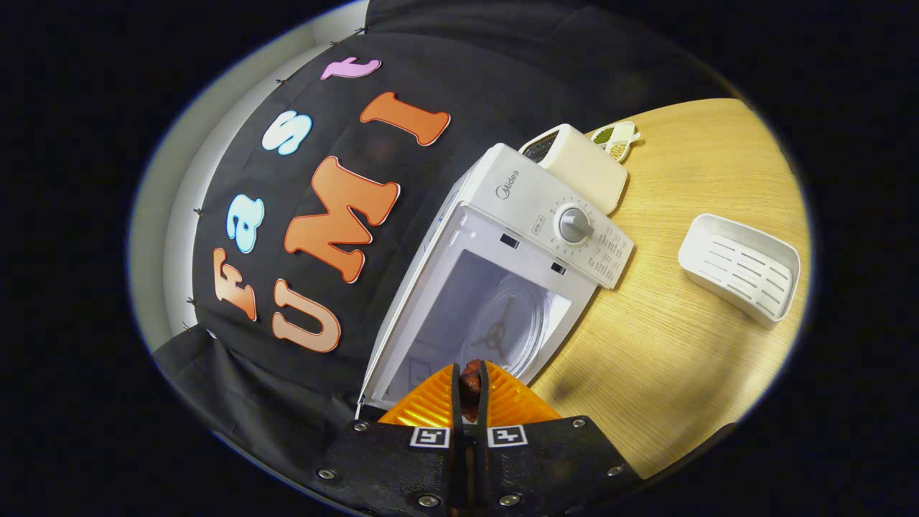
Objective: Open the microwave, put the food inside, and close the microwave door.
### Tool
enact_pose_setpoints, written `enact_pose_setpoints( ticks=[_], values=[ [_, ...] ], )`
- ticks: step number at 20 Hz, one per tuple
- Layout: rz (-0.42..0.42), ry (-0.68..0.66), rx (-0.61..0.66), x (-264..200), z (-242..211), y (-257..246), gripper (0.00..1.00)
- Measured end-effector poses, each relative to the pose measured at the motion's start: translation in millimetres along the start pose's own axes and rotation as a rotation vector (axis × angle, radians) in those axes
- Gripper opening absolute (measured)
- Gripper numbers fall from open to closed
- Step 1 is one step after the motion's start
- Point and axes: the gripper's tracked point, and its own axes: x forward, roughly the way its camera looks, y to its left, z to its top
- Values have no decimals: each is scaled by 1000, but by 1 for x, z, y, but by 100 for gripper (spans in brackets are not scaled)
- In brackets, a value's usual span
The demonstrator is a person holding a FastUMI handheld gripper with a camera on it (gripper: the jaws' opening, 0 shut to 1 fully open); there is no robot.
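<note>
**Food pinched at the mouth of the open microwave**

Gripper (470, 388) sits nearly closed in my view; its two orange fingers (423, 409) press from both sides on a small dark reddish piece of food (471, 380), which pokes up between the tips; I cannot make out what kind of food it is.

Just beyond the fingertips stands the white microwave (517, 215), door (398, 316) swung wide to the side away from the control panel; I see that door almost edge-on, so its face is hard to read; the cavity (467, 301) is lit and open to me; the glass turntable (513, 323) lies on its floor with a dark hub near the middle; a round dial (575, 225) sits on the control panel beside the opening.

The microwave stands on a light wooden table (675, 345), at the edge nearest the black cloth wall; nothing lies between my fingers and the cavity opening.

Behind the microwave, touching or just beside its back, I see a cream box-like appliance (585, 169); past it, near the far edge, a small dish with green and pale contents (614, 138); well apart on the open side, toward the opposite edge, rests a white slotted tray (739, 266).
</note>
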Motion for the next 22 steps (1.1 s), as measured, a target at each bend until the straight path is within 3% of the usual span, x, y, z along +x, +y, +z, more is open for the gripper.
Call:
enact_pose_setpoints(
  ticks=[10, 18, 22],
  values=[
    [7, -78, 147, 93, -8, -1, 5],
    [-48, -46, 140, 145, -33, -15, 5],
    [-112, -31, 85, 158, -40, -24, 21]
  ],
)
